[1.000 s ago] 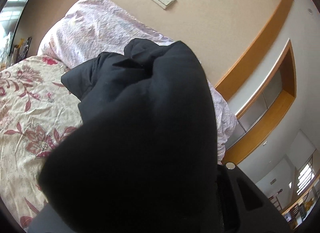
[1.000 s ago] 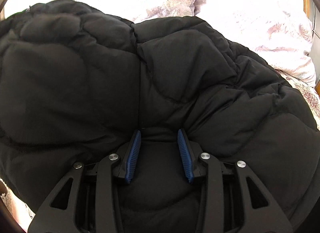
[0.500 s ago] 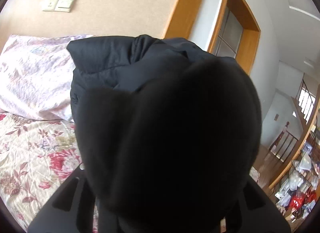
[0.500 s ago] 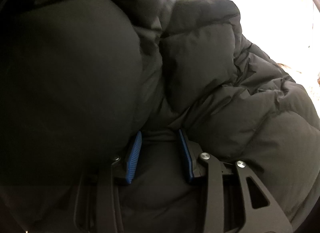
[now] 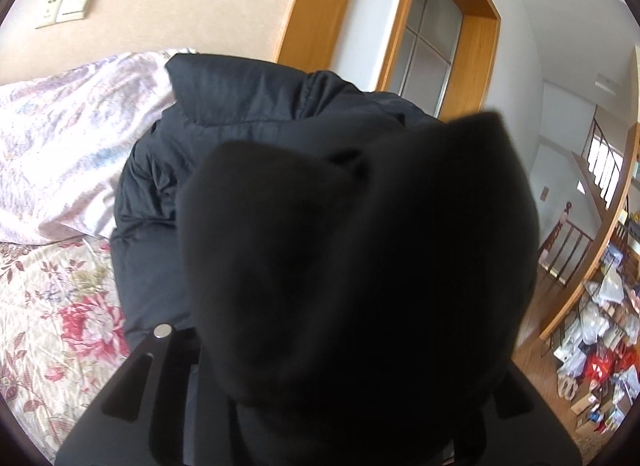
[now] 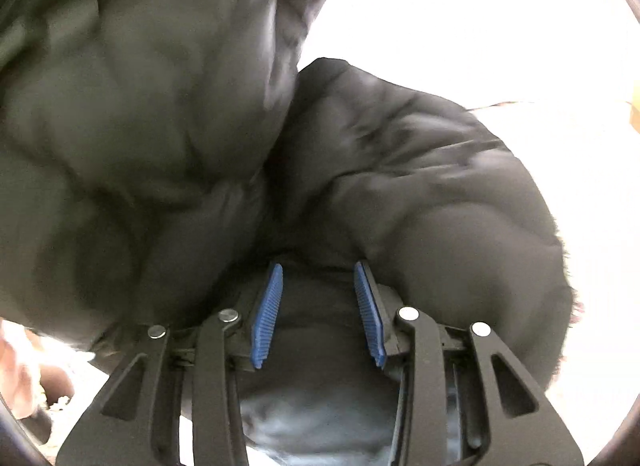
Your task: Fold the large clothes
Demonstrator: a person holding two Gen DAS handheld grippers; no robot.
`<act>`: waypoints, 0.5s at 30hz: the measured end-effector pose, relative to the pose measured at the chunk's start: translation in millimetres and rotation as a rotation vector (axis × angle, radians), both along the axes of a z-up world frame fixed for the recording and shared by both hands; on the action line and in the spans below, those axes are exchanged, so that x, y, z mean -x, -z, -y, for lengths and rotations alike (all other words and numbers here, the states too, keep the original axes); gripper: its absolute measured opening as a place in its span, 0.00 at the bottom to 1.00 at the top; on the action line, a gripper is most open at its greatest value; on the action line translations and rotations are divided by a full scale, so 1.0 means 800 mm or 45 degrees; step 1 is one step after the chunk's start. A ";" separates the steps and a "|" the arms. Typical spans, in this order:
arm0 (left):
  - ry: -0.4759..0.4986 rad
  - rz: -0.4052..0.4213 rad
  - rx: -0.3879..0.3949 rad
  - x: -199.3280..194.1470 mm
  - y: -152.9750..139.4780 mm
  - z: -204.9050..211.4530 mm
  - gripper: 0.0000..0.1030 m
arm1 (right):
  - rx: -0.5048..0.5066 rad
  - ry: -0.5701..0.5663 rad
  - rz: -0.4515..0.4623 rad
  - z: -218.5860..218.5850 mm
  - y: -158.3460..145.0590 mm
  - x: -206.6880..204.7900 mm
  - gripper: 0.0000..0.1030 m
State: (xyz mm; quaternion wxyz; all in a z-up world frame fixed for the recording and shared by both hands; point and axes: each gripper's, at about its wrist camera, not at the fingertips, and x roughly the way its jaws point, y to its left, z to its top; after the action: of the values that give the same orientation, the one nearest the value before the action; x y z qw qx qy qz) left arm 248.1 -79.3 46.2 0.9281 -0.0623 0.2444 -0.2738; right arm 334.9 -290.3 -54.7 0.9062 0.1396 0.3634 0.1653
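Covering the bed is a cream bedspread printed with red flowers (image 5: 60, 306); a pale lilac floral pillow (image 5: 68, 137) lies at its head against a beige wall. White socket and switch plates (image 5: 66, 5) sit on that wall, upper left. An orange wooden door frame with frosted glass panes (image 5: 432, 33) stands to the right, and beyond it a landing with a wooden railing and a heap of bags on the floor (image 5: 596, 350).

The black quilted puffer jacket (image 5: 240, 137) lies bunched on the bed beside the pillow. A dark fold of it fills the middle of the left wrist view and hides the left gripper (image 5: 360, 366); cannot tell how its jaws stand. In the right wrist view the right gripper (image 6: 318, 314) has its blue ribbed pads (image 6: 267, 316) partly apart, closed on a thick fold of jacket that bulges between them. Background there is blown out white.
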 end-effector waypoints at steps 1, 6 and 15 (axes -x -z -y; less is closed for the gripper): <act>0.010 -0.005 -0.009 -0.001 0.004 0.006 0.33 | 0.002 0.007 -0.012 0.007 0.001 -0.001 0.38; 0.040 -0.043 -0.043 -0.002 0.019 0.028 0.36 | 0.039 -0.033 -0.058 0.017 0.007 -0.013 0.30; 0.054 -0.060 -0.120 -0.002 0.032 0.079 0.44 | 0.203 0.199 -0.043 0.082 -0.009 -0.004 0.32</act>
State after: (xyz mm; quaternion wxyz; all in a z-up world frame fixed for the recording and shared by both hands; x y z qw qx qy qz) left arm 249.5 -142.6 20.8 0.9180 -0.0196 0.2802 -0.2800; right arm 338.3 -356.3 -47.5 0.9183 0.0980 0.3786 0.0622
